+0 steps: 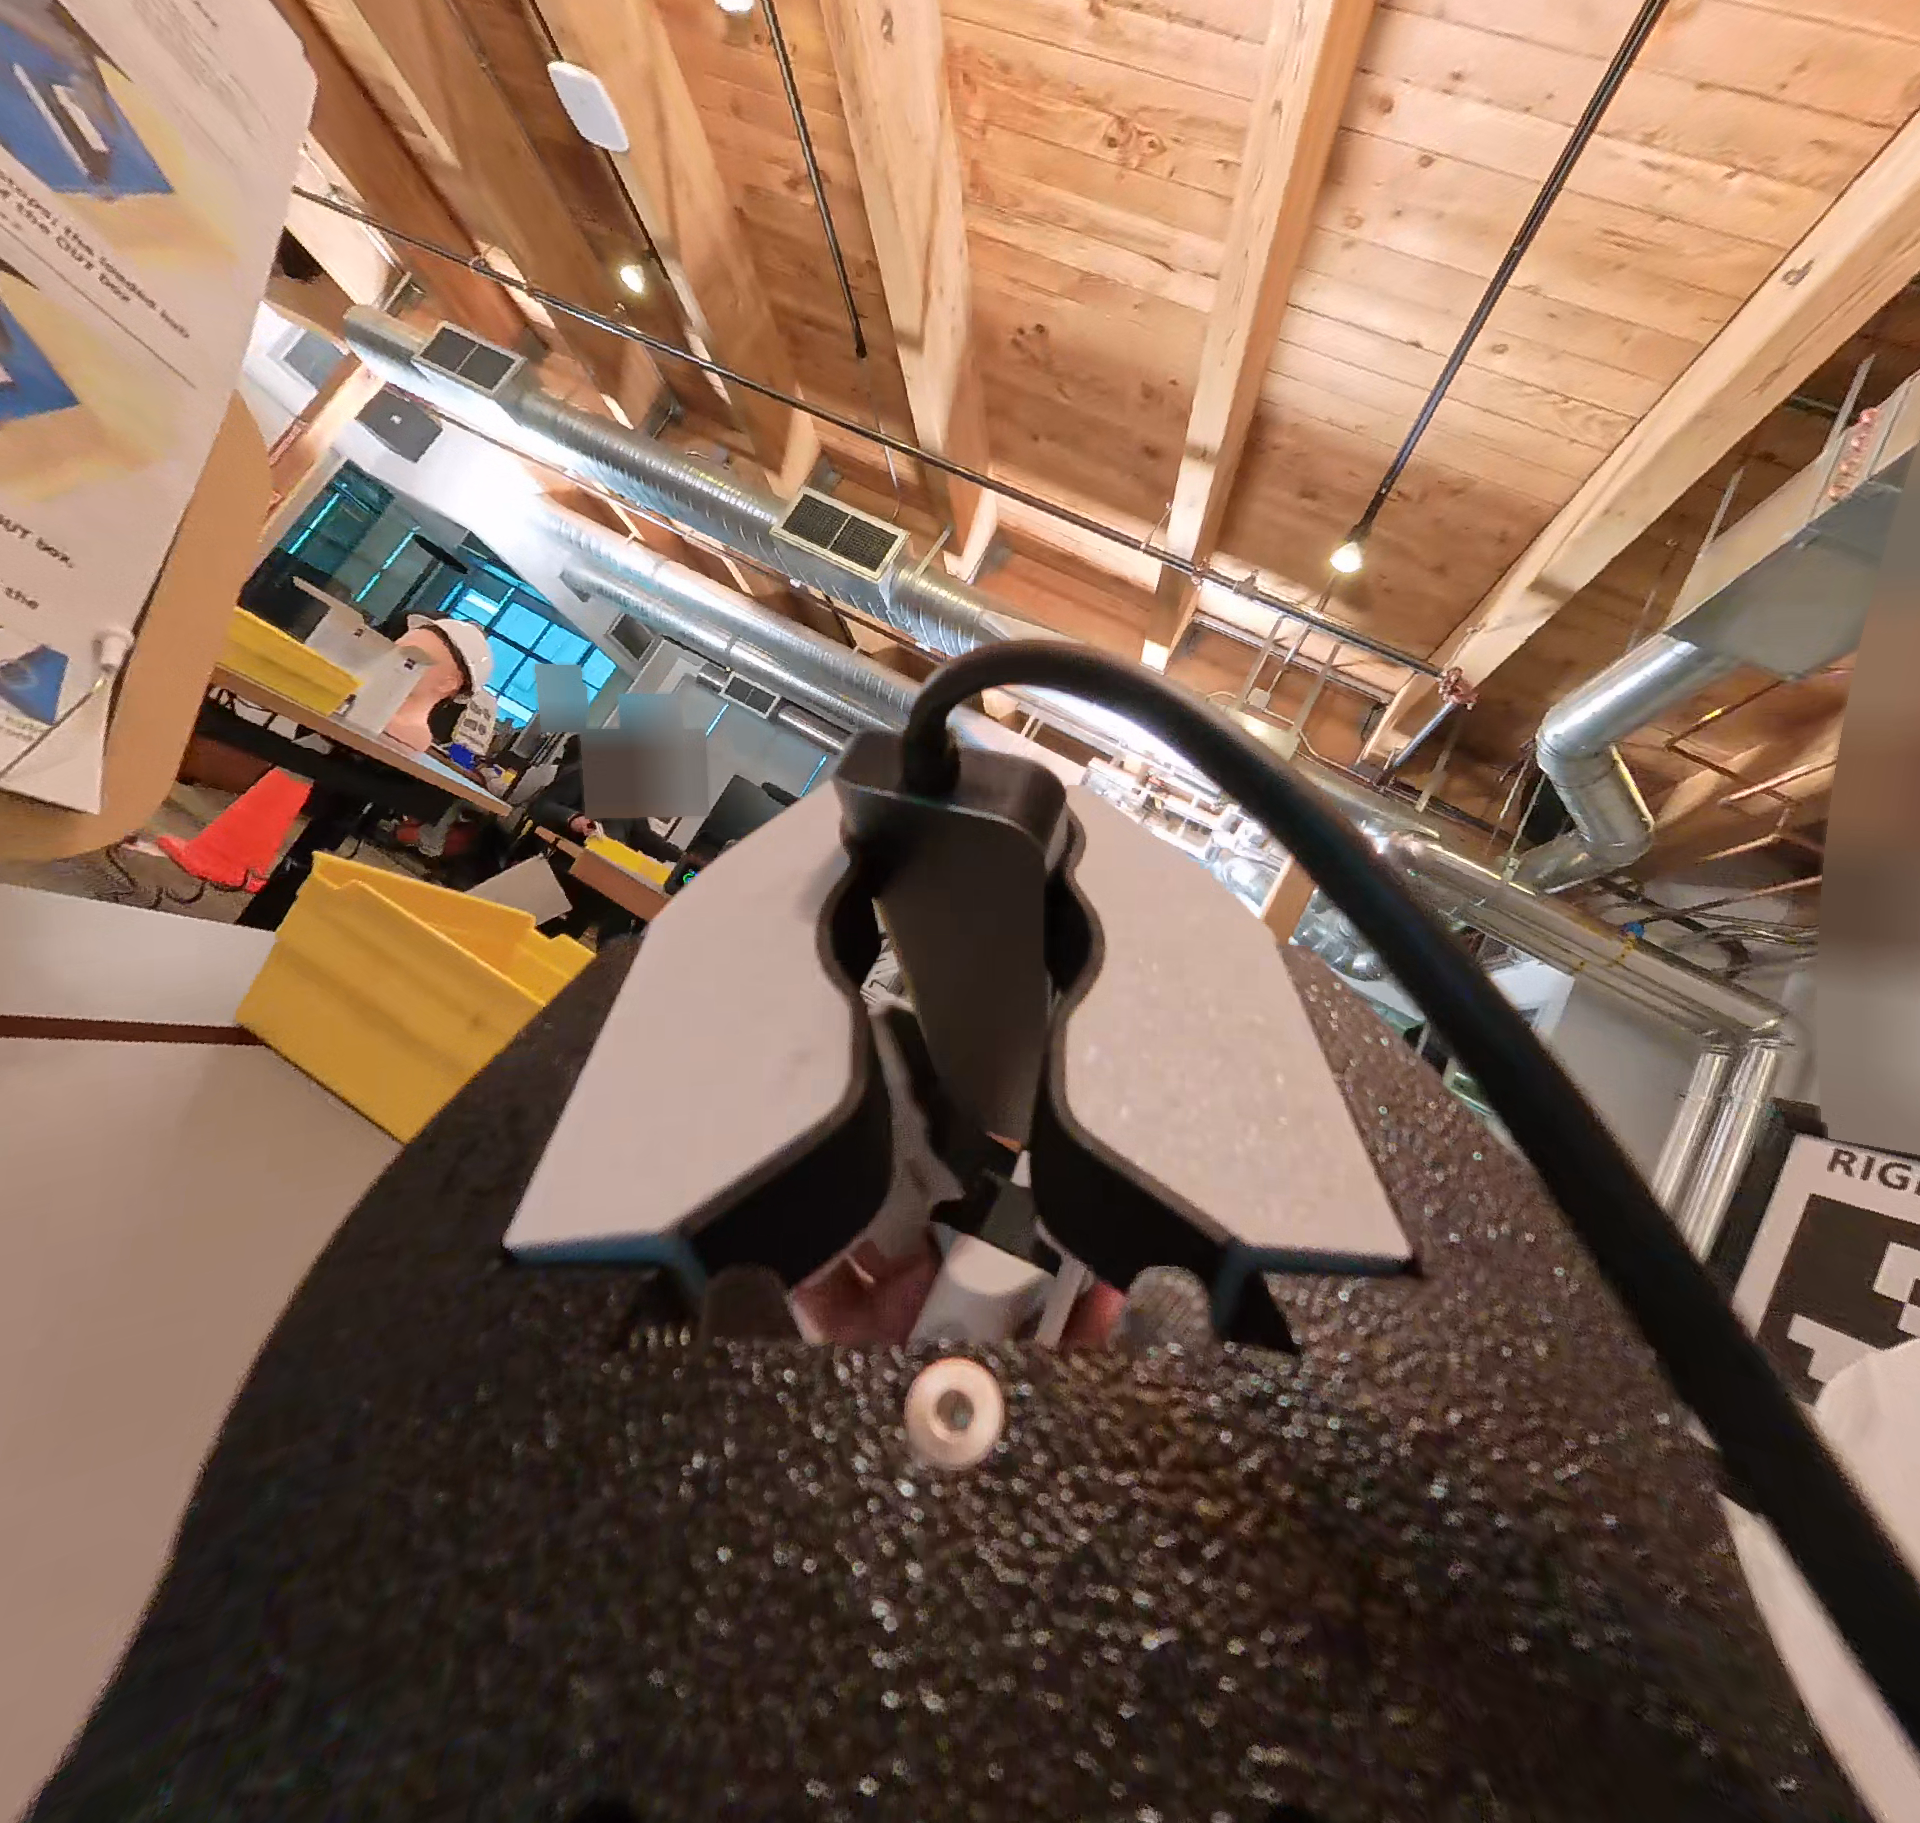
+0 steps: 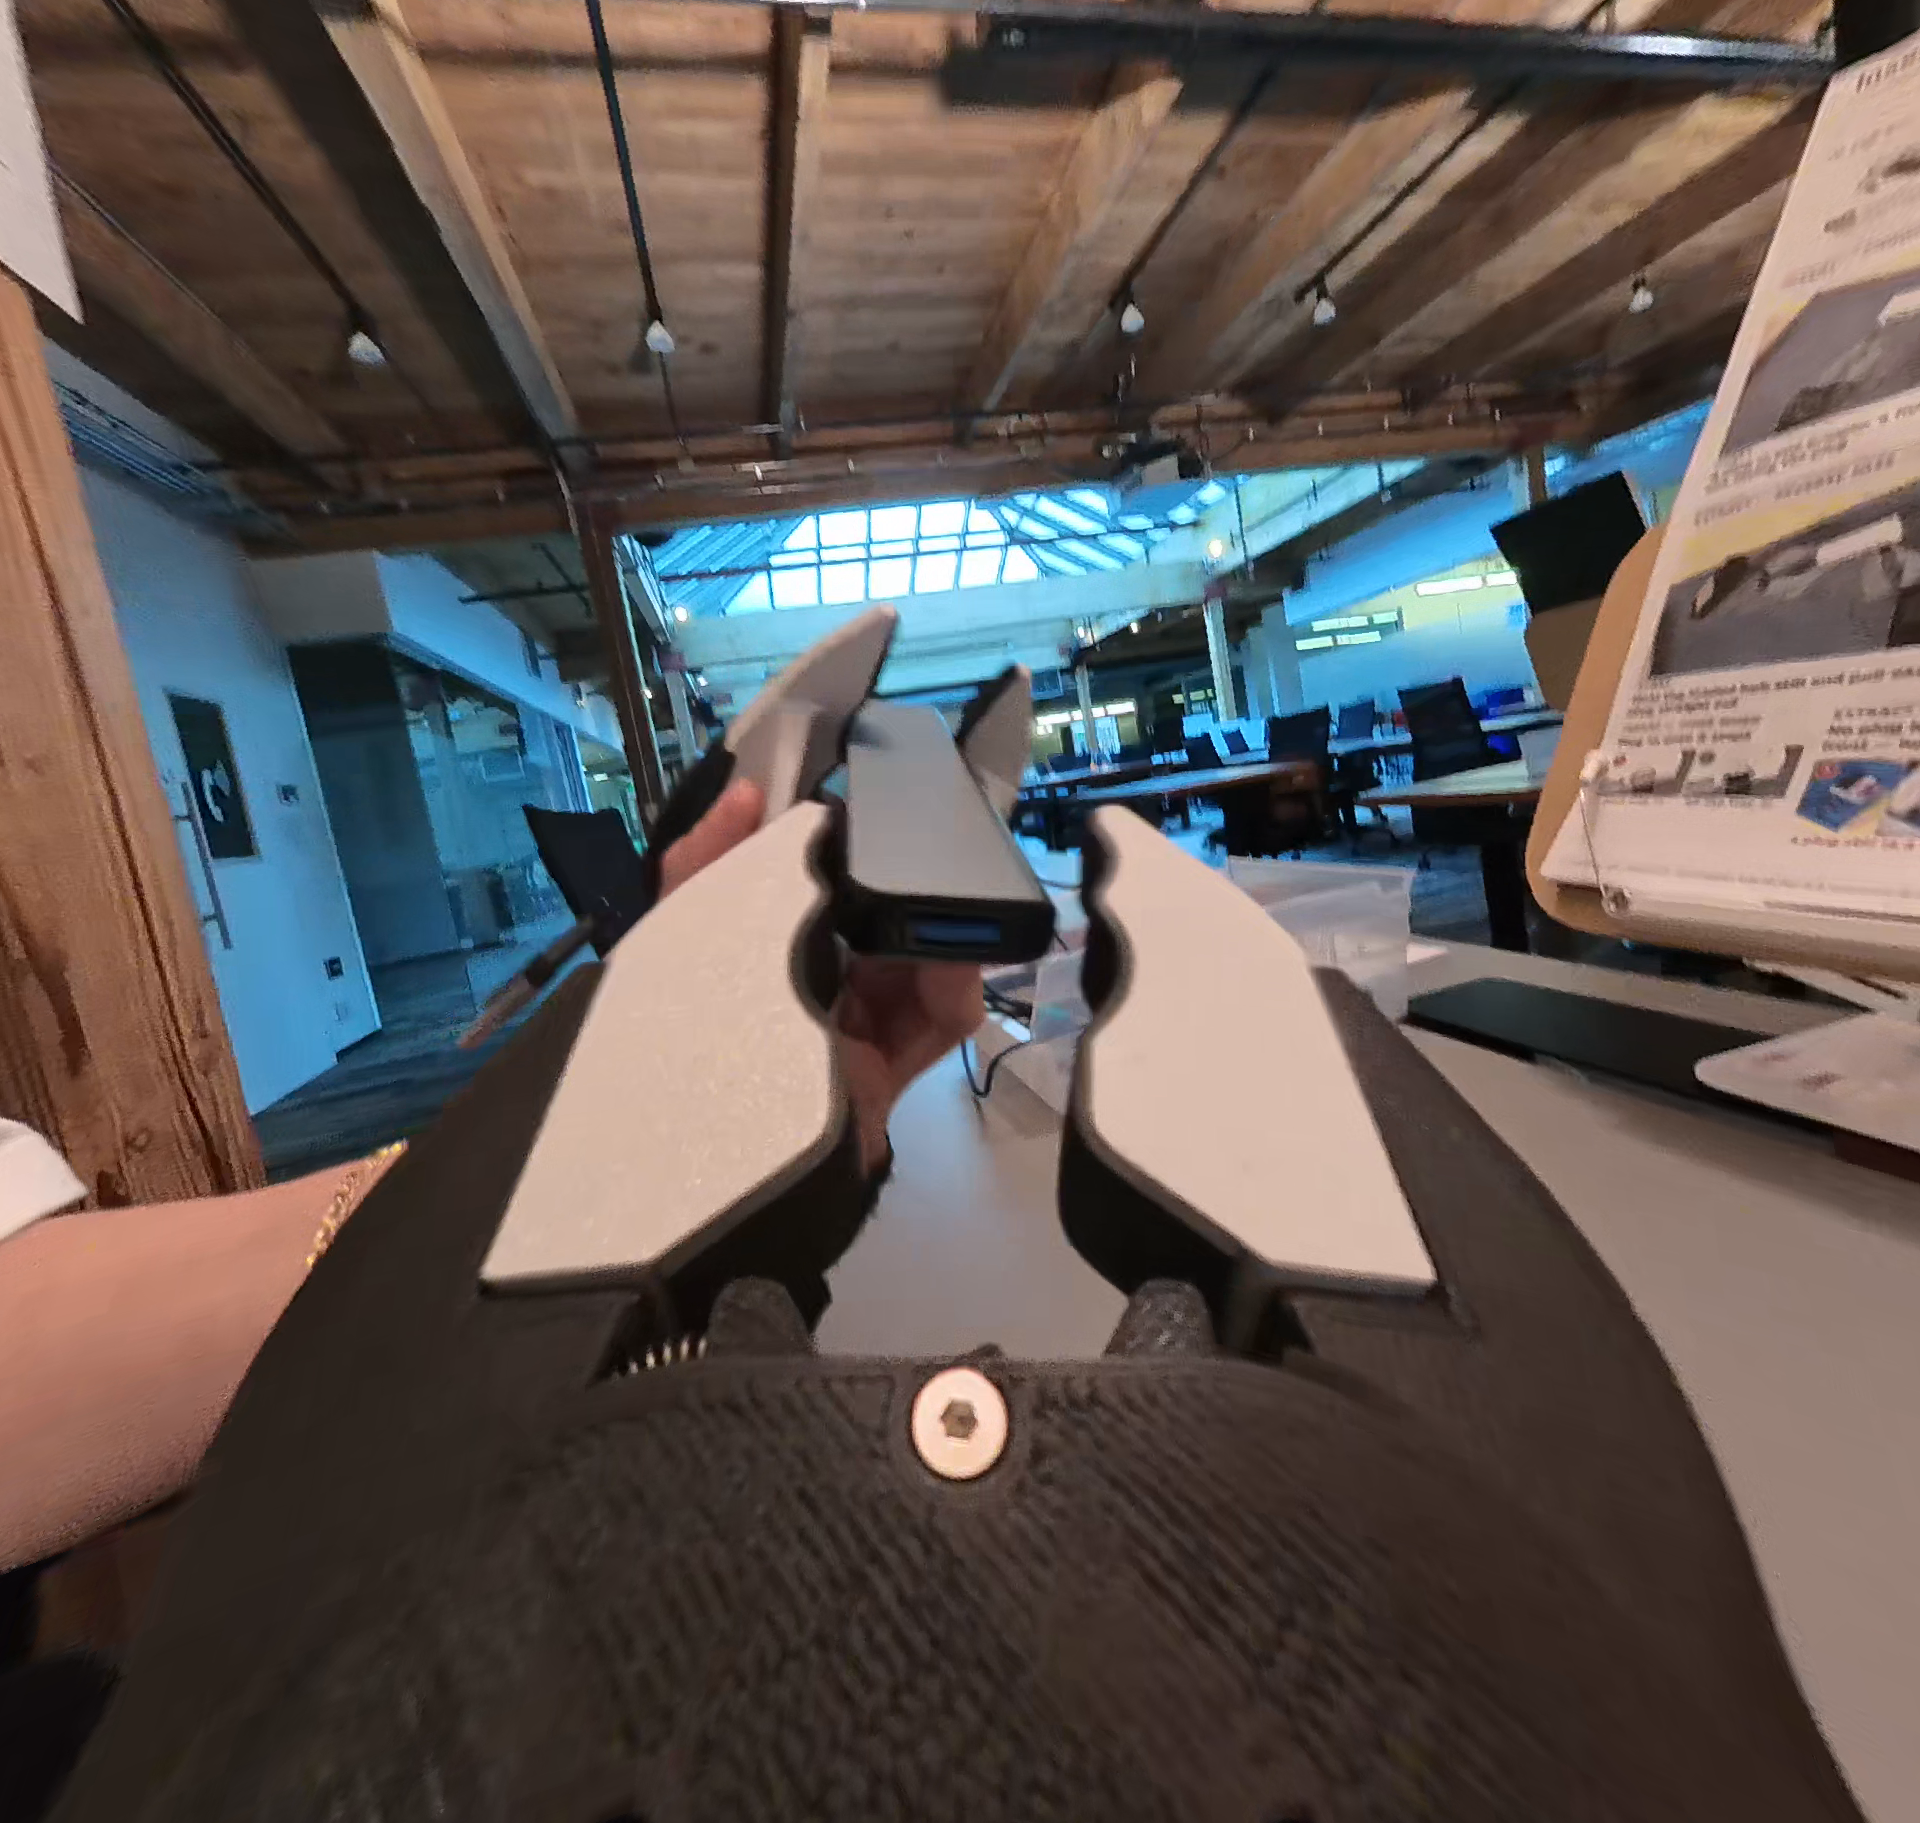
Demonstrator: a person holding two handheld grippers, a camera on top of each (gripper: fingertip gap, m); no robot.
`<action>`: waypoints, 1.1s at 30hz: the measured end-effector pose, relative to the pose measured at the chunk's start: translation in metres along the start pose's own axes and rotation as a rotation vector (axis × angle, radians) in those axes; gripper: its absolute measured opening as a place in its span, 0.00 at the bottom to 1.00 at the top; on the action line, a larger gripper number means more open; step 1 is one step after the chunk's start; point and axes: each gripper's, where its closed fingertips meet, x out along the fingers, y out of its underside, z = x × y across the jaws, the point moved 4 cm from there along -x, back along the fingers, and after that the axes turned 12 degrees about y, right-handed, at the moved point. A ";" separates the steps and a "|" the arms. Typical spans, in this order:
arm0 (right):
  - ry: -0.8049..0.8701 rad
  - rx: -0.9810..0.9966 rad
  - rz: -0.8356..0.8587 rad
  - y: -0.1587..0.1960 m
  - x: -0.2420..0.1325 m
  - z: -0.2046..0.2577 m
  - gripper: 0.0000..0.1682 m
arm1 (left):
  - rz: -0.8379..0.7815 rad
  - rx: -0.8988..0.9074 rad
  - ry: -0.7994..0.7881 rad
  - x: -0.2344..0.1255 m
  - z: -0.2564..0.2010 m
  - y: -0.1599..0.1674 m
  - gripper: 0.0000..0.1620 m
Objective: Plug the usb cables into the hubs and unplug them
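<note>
Left gripper point(image 1: 951, 900) pinches the hub point(image 1: 961, 952) aloft, black cable point(image 1: 1455, 984) arching right.
Right gripper point(image 2: 961, 880) fingers spread around the hub's port end; yellow bin point(image 1: 405, 984) on counter point(image 1: 94, 1202).

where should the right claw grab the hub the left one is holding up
Grip the free end of the hub, the end with the blue port, across its narrow long edges. The left claw is already shut on the far end. The right claw is open and faces the port, so come straight in from that end.
</note>
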 end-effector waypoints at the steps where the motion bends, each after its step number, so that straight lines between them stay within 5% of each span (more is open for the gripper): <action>1: -0.005 0.006 -0.029 -0.004 -0.001 0.001 0.22 | -0.008 -0.008 0.003 0.000 0.001 0.002 0.17; 15: -0.008 -0.017 0.028 -0.009 -0.005 -0.004 0.22 | 0.115 -0.044 -0.032 -0.003 0.006 0.011 0.22; 19: -0.014 0.005 0.031 -0.019 -0.010 -0.009 0.22 | 0.373 0.008 -0.115 -0.017 0.012 0.028 0.41; 23: -0.013 0.030 0.005 -0.035 -0.015 -0.011 0.22 | 0.803 0.084 -0.169 -0.054 0.017 0.061 0.48; 28: 0.030 0.006 0.002 -0.054 -0.026 -0.022 0.21 | 1.159 0.235 -0.325 -0.115 0.028 0.062 0.46; 31: 0.034 -0.026 0.033 -0.060 -0.030 -0.024 0.21 | 1.345 0.417 -0.593 -0.155 0.046 0.029 0.39; 33: 0.045 -0.062 0.067 -0.059 -0.030 -0.024 0.21 | 1.333 0.532 -0.822 -0.163 0.054 -0.006 0.34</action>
